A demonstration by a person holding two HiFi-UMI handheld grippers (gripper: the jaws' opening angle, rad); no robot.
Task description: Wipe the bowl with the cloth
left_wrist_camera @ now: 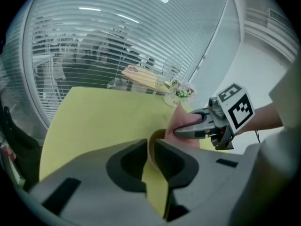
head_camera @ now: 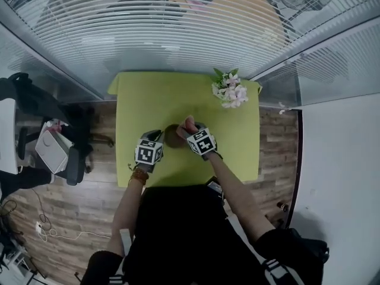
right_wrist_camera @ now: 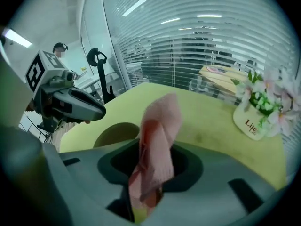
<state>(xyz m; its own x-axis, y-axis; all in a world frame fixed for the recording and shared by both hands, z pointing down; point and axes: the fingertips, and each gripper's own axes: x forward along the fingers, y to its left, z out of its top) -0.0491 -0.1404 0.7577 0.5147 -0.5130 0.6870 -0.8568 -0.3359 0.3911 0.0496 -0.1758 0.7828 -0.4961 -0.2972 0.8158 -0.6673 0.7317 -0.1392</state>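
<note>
L tongs (left_wrist_camera: 151, 150) shut on bowl (left_wrist_camera: 154, 141): thin rim pinched btwn pads. Bowl sits on bench (head_camera: 178, 100), about mid-width, on the person's side. R tongs (right_wrist_camera: 149, 173) clamped on cloth (right_wrist_camera: 157, 126): pink wad fills the gap and stands up out of it, pads look to press it. Step in hand, as I read it: get cloth into bowl, start wiping. To do it well: keep L pinch firm so bowl can't skid or tip. Lead w/ free cloth end, not the tong tips. Sweep round inner wall, then base. Light pressure, since bowl is held at one rim point only. Views: head view gives layout. It shows both tongs meeting at bowl, cloth at its R rim, flowers (head_camera: 230, 91) well apart at far R corner, but no jaw detail. L gripper view shows the rim pinch and R tongs side-on w/ cloth; bowl inside hidden. R gripper view shows cloth in the gap, w/ bowl beyond to its left under L tongs.
</note>
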